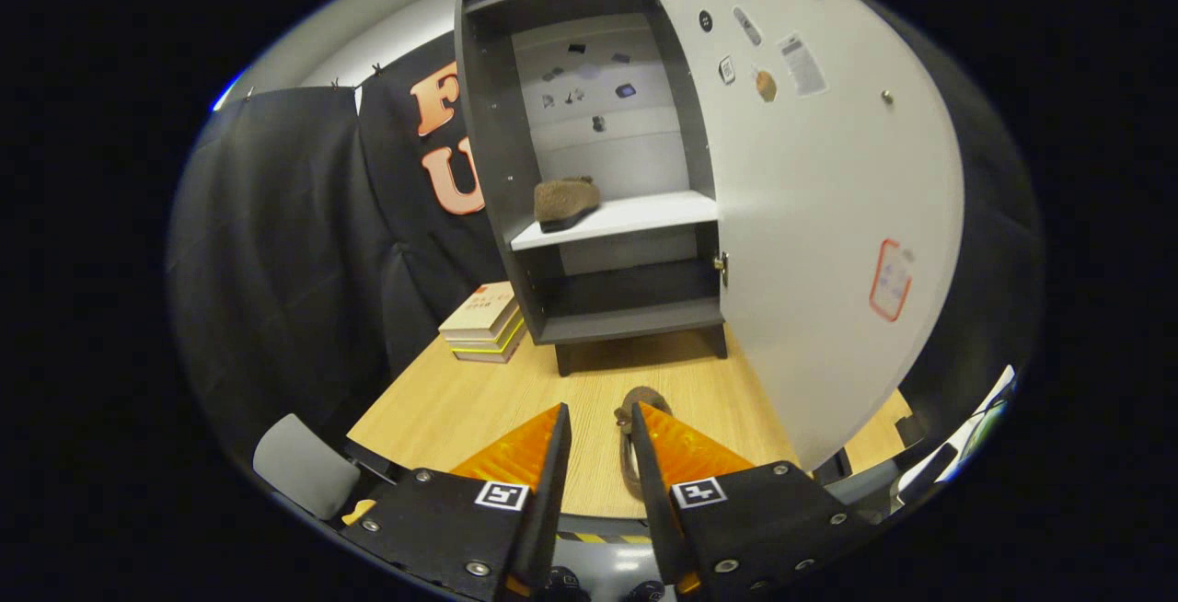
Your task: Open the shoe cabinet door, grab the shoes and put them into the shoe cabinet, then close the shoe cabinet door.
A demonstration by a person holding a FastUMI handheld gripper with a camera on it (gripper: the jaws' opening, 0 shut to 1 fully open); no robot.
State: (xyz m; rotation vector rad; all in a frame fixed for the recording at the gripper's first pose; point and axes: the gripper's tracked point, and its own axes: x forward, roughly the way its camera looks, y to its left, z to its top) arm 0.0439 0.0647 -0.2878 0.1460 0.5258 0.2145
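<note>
Second shoe pickup, door open

We find the tongs (600,427) part-open, empty, beside the brown shoe (635,418) on the counter (442,399); we advise straddling it before closing.

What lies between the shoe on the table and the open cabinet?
Bare wooden table, seen in the gripper view. The second shoe sits by the open tool; the cabinet stands beyond, the first shoe on its shelf.
</note>
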